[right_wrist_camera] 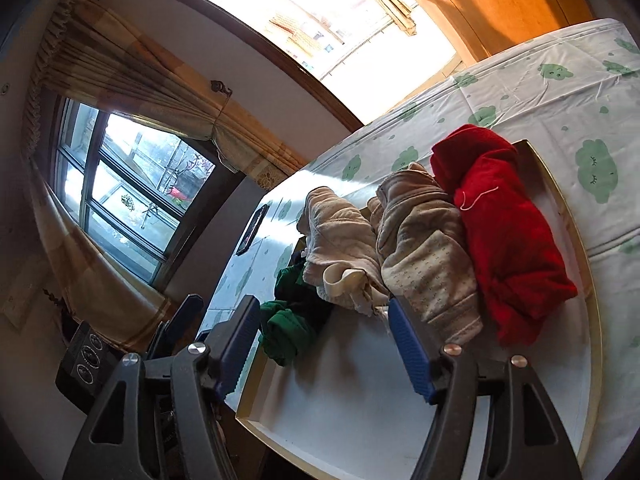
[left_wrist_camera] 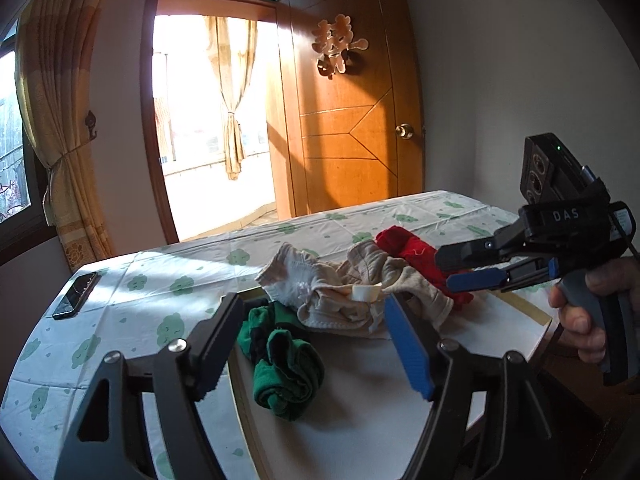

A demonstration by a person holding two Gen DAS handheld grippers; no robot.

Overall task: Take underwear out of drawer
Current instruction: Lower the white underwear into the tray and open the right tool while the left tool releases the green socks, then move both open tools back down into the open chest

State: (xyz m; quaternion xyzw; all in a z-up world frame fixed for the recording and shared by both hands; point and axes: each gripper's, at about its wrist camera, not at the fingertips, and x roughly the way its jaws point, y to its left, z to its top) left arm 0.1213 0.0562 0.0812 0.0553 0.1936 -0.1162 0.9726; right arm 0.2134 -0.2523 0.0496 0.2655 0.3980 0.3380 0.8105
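Both tongs, left [left_wrist_camera: 312, 344] and right [right_wrist_camera: 328, 346], gape wide, holding nothing. Risk: pinching two tangled garments, like the beige underwear [right_wrist_camera: 340, 240] plus green piece [left_wrist_camera: 286, 372], from the drawer [right_wrist_camera: 576, 240].

The letters "DAS" stood in pale print on the black body of the right gripper [left_wrist_camera: 476, 270], seen from the left wrist view. A decorative double-happiness character (囍) hung on the wooden door [left_wrist_camera: 352, 152]. Nothing else was legible.
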